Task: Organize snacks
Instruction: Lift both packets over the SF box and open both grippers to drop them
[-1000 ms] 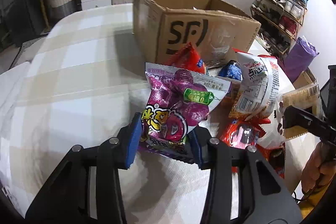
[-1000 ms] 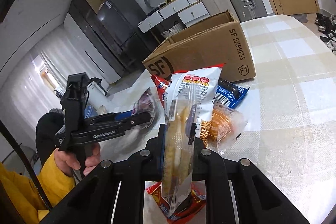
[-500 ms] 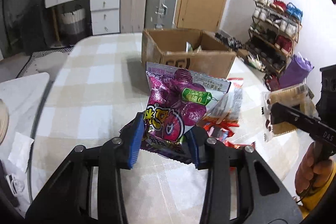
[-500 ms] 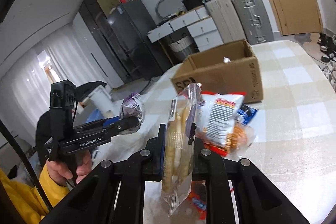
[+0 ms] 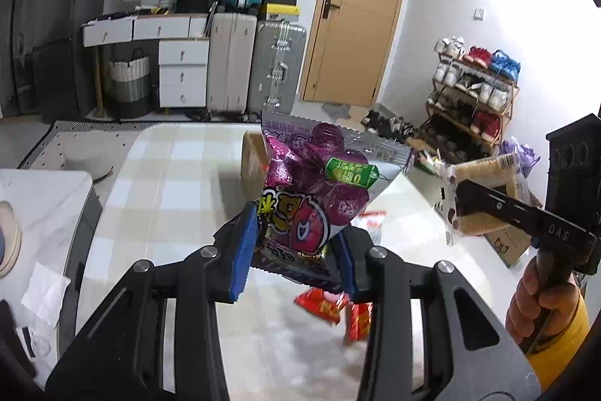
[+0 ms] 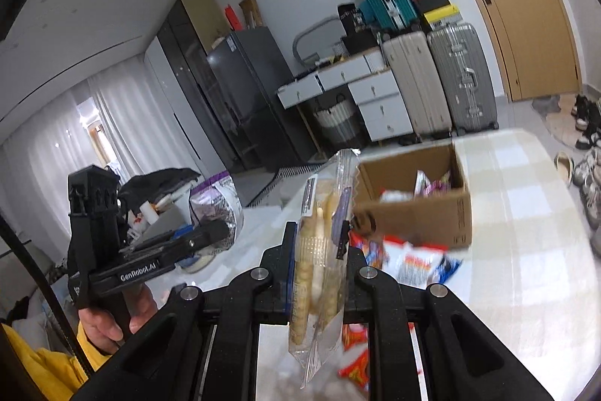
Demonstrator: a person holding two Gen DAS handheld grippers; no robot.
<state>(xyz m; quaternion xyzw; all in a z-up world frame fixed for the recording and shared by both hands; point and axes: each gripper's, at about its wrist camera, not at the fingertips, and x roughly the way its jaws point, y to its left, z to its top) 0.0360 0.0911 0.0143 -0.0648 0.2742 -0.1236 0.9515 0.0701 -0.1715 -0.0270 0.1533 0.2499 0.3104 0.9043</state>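
Purple snack bag point(image 5: 315, 198): up in the air over my checked table point(image 5: 169, 183), standing up between blue pads.
Left gripper point(image 5: 296, 250): I squeeze it tight on the purple snack bag.
Clear biscuit pack point(image 6: 319, 258): also up in the air (it hangs down past the fingers).
Right gripper point(image 6: 317, 247): squeezed tight on the clear biscuit pack.
Cardboard box point(image 6: 417, 202): open, past the pack, a few snacks inside.
Red snack packs point(image 5: 338, 310): lying on the table under my grippers.
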